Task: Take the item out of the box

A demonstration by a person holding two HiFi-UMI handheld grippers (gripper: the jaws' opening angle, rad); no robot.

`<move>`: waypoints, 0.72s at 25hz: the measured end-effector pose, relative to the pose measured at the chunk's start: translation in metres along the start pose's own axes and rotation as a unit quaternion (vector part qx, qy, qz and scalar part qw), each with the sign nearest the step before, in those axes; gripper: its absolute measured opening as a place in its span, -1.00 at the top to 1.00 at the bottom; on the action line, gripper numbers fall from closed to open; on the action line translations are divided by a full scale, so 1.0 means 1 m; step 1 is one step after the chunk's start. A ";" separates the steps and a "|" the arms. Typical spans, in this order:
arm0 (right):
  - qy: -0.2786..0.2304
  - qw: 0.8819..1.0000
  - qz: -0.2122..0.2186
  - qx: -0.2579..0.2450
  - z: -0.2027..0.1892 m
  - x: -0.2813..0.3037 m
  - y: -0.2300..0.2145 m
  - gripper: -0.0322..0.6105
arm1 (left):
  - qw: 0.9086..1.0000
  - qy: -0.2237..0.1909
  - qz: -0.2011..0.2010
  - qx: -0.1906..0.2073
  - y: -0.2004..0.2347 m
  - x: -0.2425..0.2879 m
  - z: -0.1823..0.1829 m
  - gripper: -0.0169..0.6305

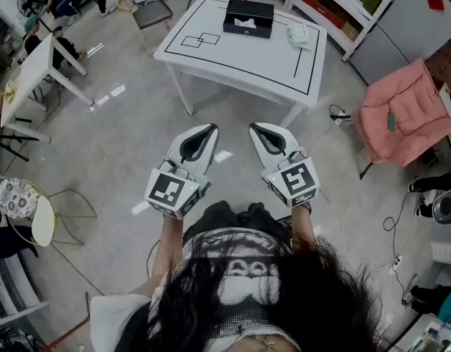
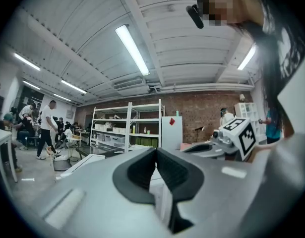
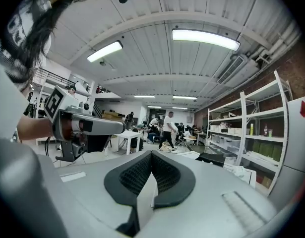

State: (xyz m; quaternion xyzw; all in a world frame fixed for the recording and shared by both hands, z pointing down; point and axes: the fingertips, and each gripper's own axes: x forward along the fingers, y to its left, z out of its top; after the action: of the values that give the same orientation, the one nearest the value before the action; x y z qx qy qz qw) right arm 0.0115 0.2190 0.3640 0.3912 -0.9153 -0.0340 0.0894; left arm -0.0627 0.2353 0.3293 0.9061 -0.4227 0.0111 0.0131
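A black open box point(image 1: 248, 17) stands at the far side of a white table point(image 1: 232, 61) marked with black lines; something white point(image 1: 245, 23) shows inside it. I stand on the floor well short of the table. My left gripper point(image 1: 210, 129) and right gripper point(image 1: 254, 127) are held side by side at waist height, pointing toward the table, both shut and holding nothing. The left gripper view shows its jaws point(image 2: 155, 151) meeting at the tip, the right gripper view the same point(image 3: 152, 154). The box point(image 3: 212, 157) appears far ahead in the right gripper view.
A crumpled white object point(image 1: 299, 35) lies on the table right of the box. A pink cloth point(image 1: 397, 116) drapes a chair at right, with cables point(image 1: 335, 112) on the floor beside it. Shelving point(image 1: 342, 6) stands behind the table. Another white table point(image 1: 27, 72) is at left.
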 end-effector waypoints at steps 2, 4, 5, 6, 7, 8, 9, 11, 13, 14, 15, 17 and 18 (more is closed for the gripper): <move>-0.001 1.000 -0.001 0.005 -0.001 0.005 0.007 0.88 | 1.000 0.000 0.000 -0.001 0.006 -0.007 -0.003 0.95; 0.001 1.000 -0.001 0.009 -0.003 0.009 0.014 0.89 | 1.000 0.004 0.000 -0.004 0.012 -0.013 -0.007 0.95; 0.003 1.000 -0.001 0.010 -0.005 0.010 0.017 0.89 | 1.000 0.007 -0.001 -0.007 0.014 -0.016 -0.009 0.95; 0.006 1.000 -0.001 0.011 -0.007 0.012 0.020 0.88 | 1.000 0.009 -0.001 -0.009 0.016 -0.018 -0.012 0.95; 0.009 1.000 -0.001 0.011 -0.009 0.013 0.022 0.88 | 1.000 0.010 -0.002 -0.011 0.018 -0.020 -0.014 0.95; 0.013 1.000 -0.001 0.012 -0.011 0.014 0.024 0.88 | 1.000 0.011 -0.002 -0.014 0.020 -0.021 -0.017 0.95; 0.016 1.000 -0.001 0.013 -0.012 0.015 0.025 0.88 | 1.000 0.013 -0.001 -0.017 0.022 -0.021 -0.019 0.95; 0.022 1.000 -0.003 0.014 -0.015 0.016 0.026 0.89 | 1.000 0.013 -0.002 -0.020 0.025 -0.021 -0.022 0.95; 0.024 1.000 -0.007 0.014 -0.017 0.018 0.025 0.89 | 1.000 0.007 -0.005 -0.016 0.029 -0.020 -0.025 0.95; 0.025 1.000 -0.009 0.013 -0.017 0.020 0.023 0.89 | 1.000 0.003 -0.006 -0.015 0.031 -0.018 -0.026 0.95; 0.026 1.000 -0.010 0.012 -0.018 0.021 0.021 0.88 | 1.000 0.001 -0.007 -0.015 0.033 -0.017 -0.027 0.95; 0.028 0.999 -0.011 0.013 -0.019 0.026 0.016 0.89 | 1.000 -0.001 -0.007 -0.017 0.038 -0.013 -0.028 0.95; 0.028 0.999 -0.011 0.013 -0.020 0.030 0.013 0.89 | 1.000 -0.001 -0.005 -0.017 0.041 -0.011 -0.028 0.95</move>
State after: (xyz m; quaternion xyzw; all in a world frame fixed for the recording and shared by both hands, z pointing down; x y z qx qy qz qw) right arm -0.0143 0.2068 0.3890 0.4034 -0.9084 -0.0118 0.1091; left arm -0.1016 0.2181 0.3573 0.9080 -0.4179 0.0030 0.0282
